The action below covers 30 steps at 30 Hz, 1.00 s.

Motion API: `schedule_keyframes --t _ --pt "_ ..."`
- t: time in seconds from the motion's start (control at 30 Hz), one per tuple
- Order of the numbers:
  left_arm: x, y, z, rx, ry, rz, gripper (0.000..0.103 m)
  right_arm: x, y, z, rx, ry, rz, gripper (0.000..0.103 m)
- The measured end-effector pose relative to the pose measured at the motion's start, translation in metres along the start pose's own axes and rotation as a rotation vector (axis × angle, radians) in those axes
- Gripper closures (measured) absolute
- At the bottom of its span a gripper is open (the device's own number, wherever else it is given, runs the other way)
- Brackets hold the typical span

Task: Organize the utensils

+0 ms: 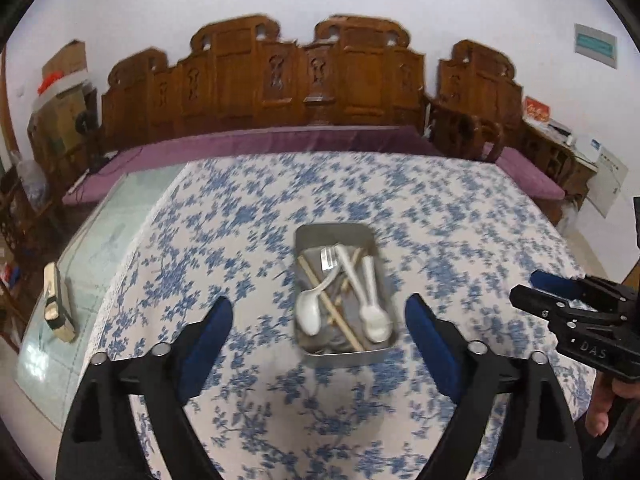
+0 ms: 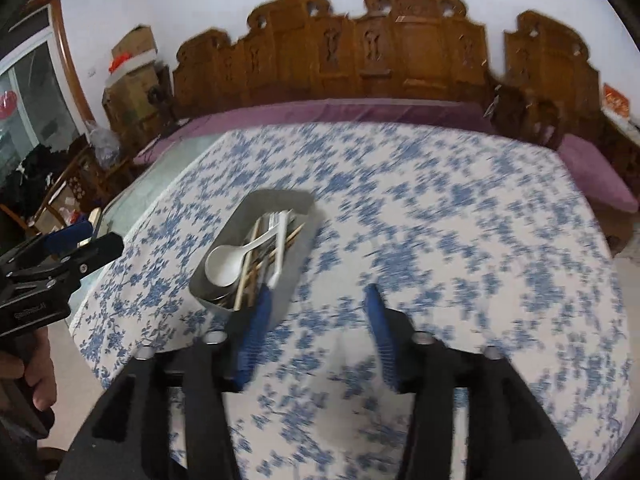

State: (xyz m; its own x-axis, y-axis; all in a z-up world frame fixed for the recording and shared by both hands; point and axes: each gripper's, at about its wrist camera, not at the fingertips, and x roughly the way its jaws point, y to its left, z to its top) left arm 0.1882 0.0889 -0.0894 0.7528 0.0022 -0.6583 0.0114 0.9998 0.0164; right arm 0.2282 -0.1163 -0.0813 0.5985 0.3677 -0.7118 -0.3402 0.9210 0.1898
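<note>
Carved brown wooden benches (image 1: 304,80) with purple cushions line the white wall behind a table under a blue-flowered white cloth (image 1: 440,216). On it, at the left wrist view's centre, sits a rectangular grey metal tray (image 1: 306,236) holding white plastic spoons (image 1: 309,312), pale wooden chopsticks (image 1: 340,316) and a clear plastic fork (image 1: 329,258). Left gripper (image 1: 319,330) hangs wide and empty over the cloth, the tray between its blue pads. Right gripper (image 2: 316,320), at 3 o'clock of the tray, stands partly spread, also empty.
</note>
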Motion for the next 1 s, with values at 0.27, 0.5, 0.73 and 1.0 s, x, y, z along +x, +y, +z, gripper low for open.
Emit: schedule_keyframes --t 0.27,0.5,0.73,1.0 --pt "-0.044 -0.049 -0.005 0.054 -0.083 -0.013 0.008 -0.086 -0.026 -0.011 0.003 -0.200 -0.062 0.009" --pt "-0.075 -0.071 -0.005 0.031 -0.133 -0.015 0.008 -0.141 -0.027 -0.017 -0.005 -0.319 -0.092 0.003" --pt "-0.093 -0.079 -0.004 0.018 -0.164 -0.007 0.008 -0.163 -0.024 -0.021 -0.008 -0.360 -0.094 0.003" --pt "-0.099 -0.082 -0.004 0.025 -0.177 0.003 0.008 -0.168 -0.023 -0.026 -0.014 -0.368 -0.108 0.003"
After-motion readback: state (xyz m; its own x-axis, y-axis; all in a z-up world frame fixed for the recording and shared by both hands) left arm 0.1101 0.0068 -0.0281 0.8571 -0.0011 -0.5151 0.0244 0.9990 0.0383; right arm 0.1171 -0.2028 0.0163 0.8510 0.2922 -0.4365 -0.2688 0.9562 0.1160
